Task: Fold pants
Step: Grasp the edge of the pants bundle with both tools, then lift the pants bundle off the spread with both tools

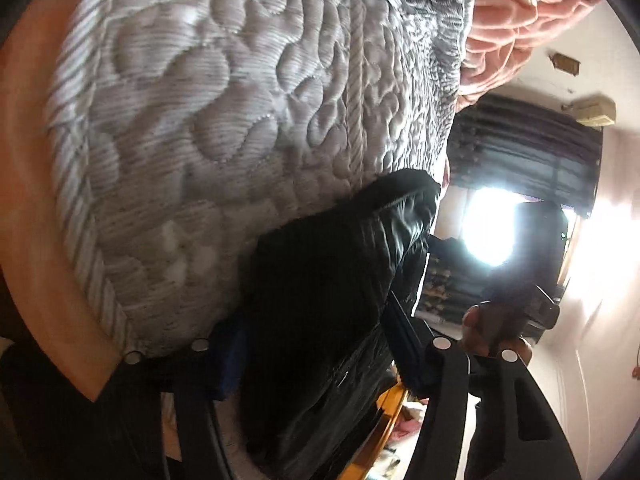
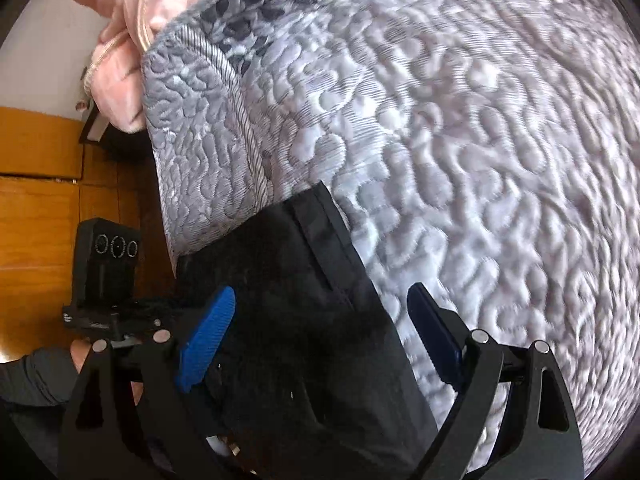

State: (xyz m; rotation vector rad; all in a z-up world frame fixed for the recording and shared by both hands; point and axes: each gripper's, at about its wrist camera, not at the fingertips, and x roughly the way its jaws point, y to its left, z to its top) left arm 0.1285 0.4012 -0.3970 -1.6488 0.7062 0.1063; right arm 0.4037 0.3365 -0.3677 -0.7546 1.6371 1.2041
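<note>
We see black pants draped over the near edge of a bed, on a grey quilted mattress, with a pink blanket bunched at the far corner. In the right wrist view, the right gripper stands with its 2 blue pads wide apart, the dark cloth lying between them but not pinched; the left pad sits over the fabric and the other rests over the mattress just beside the pants' hemmed edge. In the left wrist view, the left gripper has the pants' glossy cloth bulging up between its fingers, but the pads are hidden by the fabric, so we cannot tell whether it grips. A person's hand shows beyond it, holding the other tool. We judge the step to be taking hold of the pants at 2 points before folding. To do it well, we would lower the right gripper so both pads straddle all layers near the hem, close firmly, then lift both ends level so the cloth stays flat and does not slip off the bed edge.
</note>
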